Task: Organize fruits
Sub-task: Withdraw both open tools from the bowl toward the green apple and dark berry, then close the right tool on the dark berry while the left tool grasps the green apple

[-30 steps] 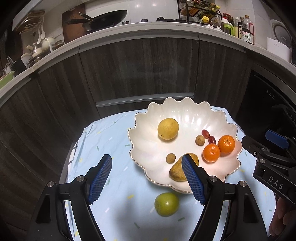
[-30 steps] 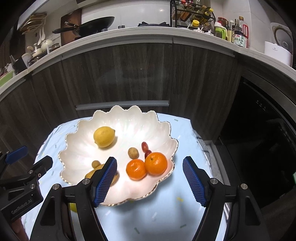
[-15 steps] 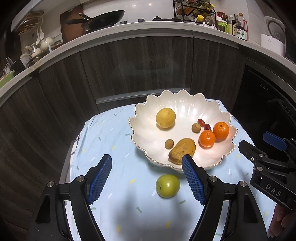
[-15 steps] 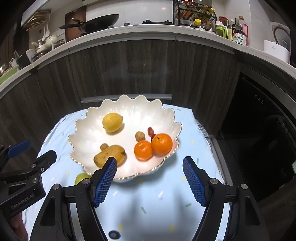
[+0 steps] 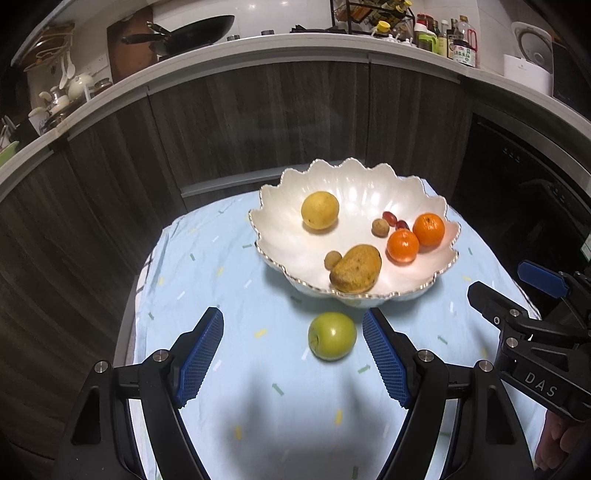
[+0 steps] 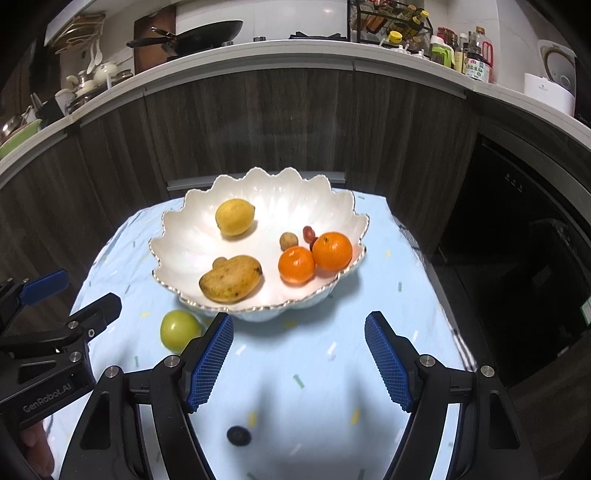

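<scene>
A white scalloped bowl [image 5: 295, 229] [image 6: 184, 243] stands on a light blue cloth. It holds a lemon [image 5: 320, 210] [image 6: 235, 216], a mango [image 5: 355, 268] [image 6: 230, 278], two oranges [image 5: 428, 229] [image 6: 332, 251], two small brown fruits [image 5: 380, 227] and red grapes [image 5: 390, 217]. A green apple [image 5: 332, 335] [image 6: 180, 329] lies on the cloth in front of the bowl. My left gripper [image 5: 293, 354] hangs open above the cloth, the apple just ahead between its fingers, untouched. My right gripper [image 6: 299, 354] is open over bare cloth, nothing between its fingers.
A small dark round thing [image 6: 238, 435] lies on the cloth near the front. Dark cabinet fronts [image 5: 258, 122] rise behind the table, with a counter holding a pan [image 5: 192, 31] and bottles [image 5: 458, 40]. A dark appliance [image 6: 517, 221] stands at the right.
Both grippers have drawn back from the bowl, which now sits farther off. The green apple has come fully into view ahead of the left gripper. Both stayed open.
</scene>
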### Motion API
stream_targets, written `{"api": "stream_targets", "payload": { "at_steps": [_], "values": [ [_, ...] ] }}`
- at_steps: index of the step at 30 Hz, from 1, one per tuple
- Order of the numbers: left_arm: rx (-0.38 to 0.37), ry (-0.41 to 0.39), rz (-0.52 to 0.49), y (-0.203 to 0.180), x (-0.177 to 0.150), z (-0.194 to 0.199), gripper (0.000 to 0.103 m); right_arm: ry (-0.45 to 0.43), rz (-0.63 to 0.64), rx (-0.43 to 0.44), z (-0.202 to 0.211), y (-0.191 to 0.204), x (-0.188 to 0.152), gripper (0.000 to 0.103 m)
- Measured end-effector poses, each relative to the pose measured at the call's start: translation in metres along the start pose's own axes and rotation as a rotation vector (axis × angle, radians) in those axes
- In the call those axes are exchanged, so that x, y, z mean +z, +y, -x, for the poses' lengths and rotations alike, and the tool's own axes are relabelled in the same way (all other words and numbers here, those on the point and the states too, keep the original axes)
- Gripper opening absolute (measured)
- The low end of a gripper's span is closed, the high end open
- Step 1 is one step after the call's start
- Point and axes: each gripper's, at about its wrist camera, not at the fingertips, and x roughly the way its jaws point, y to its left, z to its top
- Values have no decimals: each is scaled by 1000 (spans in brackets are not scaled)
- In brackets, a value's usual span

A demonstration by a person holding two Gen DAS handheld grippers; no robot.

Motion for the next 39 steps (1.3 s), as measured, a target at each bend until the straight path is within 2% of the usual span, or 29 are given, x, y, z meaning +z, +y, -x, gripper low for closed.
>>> {"api": "stream_targets", "payload": {
  "at_steps": [17, 27, 29, 34, 39],
  "values": [
    [-35, 25, -60, 11, -29, -11, 77, 85, -15, -20, -8, 25, -45, 74],
    [-54, 53, -52, 13, -45, -19, 77, 161, 23, -5, -21, 40, -70, 73],
    [-52, 60, -46, 14, -49, -20, 77, 172, 24, -5, -24, 41, -73, 71],
    [-56, 68, -31, 15, -54, -23, 77, 212, 26, 19, -31, 43, -79, 52],
    [-59, 68, -23, 15, -56, -22, 77, 239, 29, 36, -36, 46, -86, 45]
  ]
}}
